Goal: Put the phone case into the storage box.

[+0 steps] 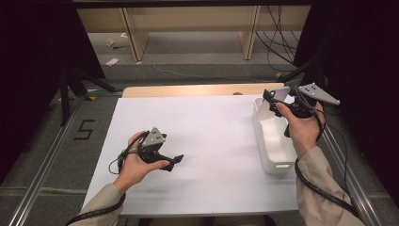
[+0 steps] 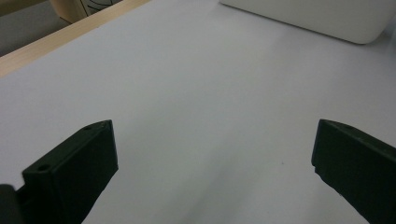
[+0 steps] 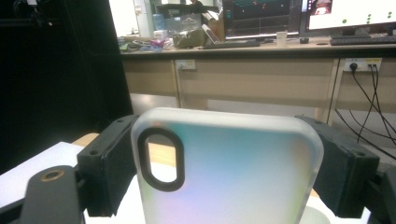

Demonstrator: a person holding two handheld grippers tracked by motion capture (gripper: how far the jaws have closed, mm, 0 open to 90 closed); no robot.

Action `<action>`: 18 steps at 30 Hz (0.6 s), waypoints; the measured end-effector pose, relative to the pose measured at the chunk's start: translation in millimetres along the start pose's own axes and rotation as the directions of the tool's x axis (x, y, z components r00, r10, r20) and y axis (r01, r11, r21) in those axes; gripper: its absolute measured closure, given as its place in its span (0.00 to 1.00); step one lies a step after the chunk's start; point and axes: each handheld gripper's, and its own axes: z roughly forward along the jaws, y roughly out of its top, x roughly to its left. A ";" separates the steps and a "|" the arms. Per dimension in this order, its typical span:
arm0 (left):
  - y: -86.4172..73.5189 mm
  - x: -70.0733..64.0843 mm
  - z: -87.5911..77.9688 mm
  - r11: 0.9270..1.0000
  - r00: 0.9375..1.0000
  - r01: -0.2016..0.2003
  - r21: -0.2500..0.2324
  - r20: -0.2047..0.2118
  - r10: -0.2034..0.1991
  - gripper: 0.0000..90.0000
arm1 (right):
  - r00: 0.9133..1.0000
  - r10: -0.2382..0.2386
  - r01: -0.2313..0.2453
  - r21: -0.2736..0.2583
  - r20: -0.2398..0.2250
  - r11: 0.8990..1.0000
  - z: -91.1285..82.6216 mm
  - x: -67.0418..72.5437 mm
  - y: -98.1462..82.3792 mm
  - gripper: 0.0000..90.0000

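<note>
High view: saw left gripper [image 1: 175,160] low over white sheet [image 1: 207,141] covering most of table [image 1: 188,90], near front-left part; held in left hand [image 1: 134,165], jaws pointing toward table's right. Saw right gripper [image 1: 269,96] raised at far right, in right hand [image 1: 301,129], above far end of white bin [image 1: 273,141]. Bin stood on right edge of sheet, long side running front to back; inside looked bare white, nothing made out in the part visible, far end hidden behind hand & gripper. Grey three-cornered plate [image 1: 320,92] on top of right gripper, cable [image 1: 324,188] trailing along right sleeve.

Left gripper view: jaws spread wide apart, nothing between, white sheet below; corner of bin [image 2: 327,18] at upper right, well apart from jaws. Wooden table edge [image 2: 56,39] at upper left.

Right gripper view: jaws pinching phone case [image 3: 224,168] by its two long sides, case upright, frosted & see-through w/ pale rainbow tint, black-rimmed oval camera cutout [image 3: 161,158] at upper left. Rounded white edge at bottom right, prob. bin rim, not certain. Behind: wooden desk [image 3: 252,79] w/ monitors, clutter, wall socket w/ cables at right.

So: case gripped in right gripper over far end of bin, not in bin; whether touching bin, couldn't tell.
</note>
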 end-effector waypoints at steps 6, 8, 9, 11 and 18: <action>-0.3 0.2 0.3 1.000 1.000 0.001 0.000 -0.002 -0.001 0.00 | 1.000 0.002 -0.002 -0.001 0.010 1.000 -1.2 -2.8 0.5 0.21; -0.3 0.2 0.4 1.000 1.000 0.002 0.000 -0.003 -0.002 0.00 | 1.000 0.002 -0.002 0.001 0.018 1.000 -1.5 -3.7 0.4 0.21; -0.2 0.1 0.3 1.000 1.000 0.001 0.000 -0.003 -0.001 0.00 | 1.000 0.003 -0.003 0.001 0.019 1.000 -1.6 -4.3 0.1 0.21; -0.1 0.0 0.2 1.000 1.000 0.002 -0.001 -0.003 -0.002 0.00 | 1.000 0.004 -0.004 0.002 0.021 1.000 -1.8 -4.9 0.0 0.21; 0.4 0.3 -0.5 1.000 1.000 0.001 0.000 -0.006 -0.001 0.00 | 0.999 0.011 -0.010 -0.001 0.034 1.000 -3.6 -8.1 1.0 0.21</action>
